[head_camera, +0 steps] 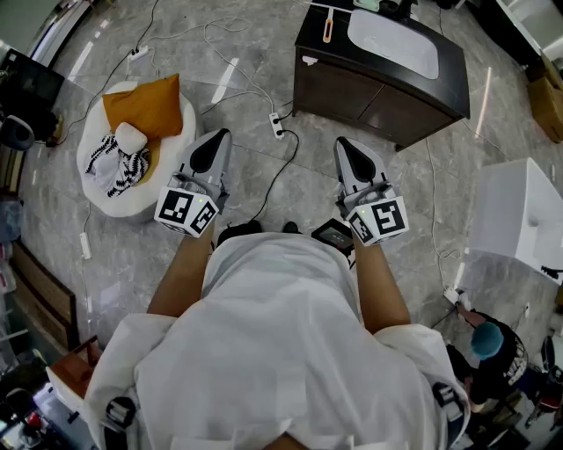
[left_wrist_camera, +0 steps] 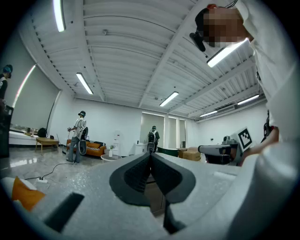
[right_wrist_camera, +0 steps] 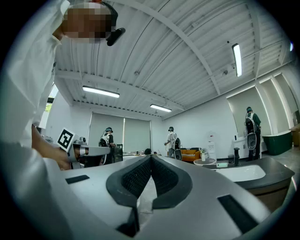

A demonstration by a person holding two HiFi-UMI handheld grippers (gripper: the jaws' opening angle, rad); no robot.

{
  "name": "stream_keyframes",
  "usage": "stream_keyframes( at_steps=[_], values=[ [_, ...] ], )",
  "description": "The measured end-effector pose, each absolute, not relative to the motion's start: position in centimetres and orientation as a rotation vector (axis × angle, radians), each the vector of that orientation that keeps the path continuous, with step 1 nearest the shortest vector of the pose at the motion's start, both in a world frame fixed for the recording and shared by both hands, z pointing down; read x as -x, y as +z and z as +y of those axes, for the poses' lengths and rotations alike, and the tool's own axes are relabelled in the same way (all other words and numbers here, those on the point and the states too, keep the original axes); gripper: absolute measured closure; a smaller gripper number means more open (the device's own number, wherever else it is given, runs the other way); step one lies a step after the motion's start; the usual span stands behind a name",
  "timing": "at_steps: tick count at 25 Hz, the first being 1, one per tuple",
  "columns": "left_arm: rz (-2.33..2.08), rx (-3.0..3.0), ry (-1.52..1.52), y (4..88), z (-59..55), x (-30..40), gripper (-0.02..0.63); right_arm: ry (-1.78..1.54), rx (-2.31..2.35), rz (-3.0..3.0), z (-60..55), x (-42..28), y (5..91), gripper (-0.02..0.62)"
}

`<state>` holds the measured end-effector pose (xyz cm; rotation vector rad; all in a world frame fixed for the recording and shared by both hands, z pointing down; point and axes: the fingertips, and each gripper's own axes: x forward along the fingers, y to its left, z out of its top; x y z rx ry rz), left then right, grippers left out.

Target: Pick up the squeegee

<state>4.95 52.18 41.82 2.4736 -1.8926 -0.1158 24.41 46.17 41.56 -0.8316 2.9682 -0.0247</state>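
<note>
Squeegee [head_camera: 327,25] at left edge of dark cabinet [head_camera: 369,101] top, long axis running far edge to near edge, left gripper [head_camera: 218,139] and right gripper [head_camera: 343,145] level, 2 jaw pairs closed tip to tip, both empty.

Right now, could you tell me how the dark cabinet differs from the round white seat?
The dark cabinet is rectangular and brown; the round white seat is circular and pale. The cabinet holds a white basin; the seat holds an orange cushion and patterned cloth. Both stand on the floor.
</note>
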Motion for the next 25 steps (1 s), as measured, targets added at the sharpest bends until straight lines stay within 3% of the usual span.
stream_keyframes(
  at_steps=[25],
  values=[
    [-1.783,-2.422,-0.083,44.5,51.3,-6.5,0.595,-0.132,0.823,2.952,43.3,-26.7,43.5,0.581]
  ],
)
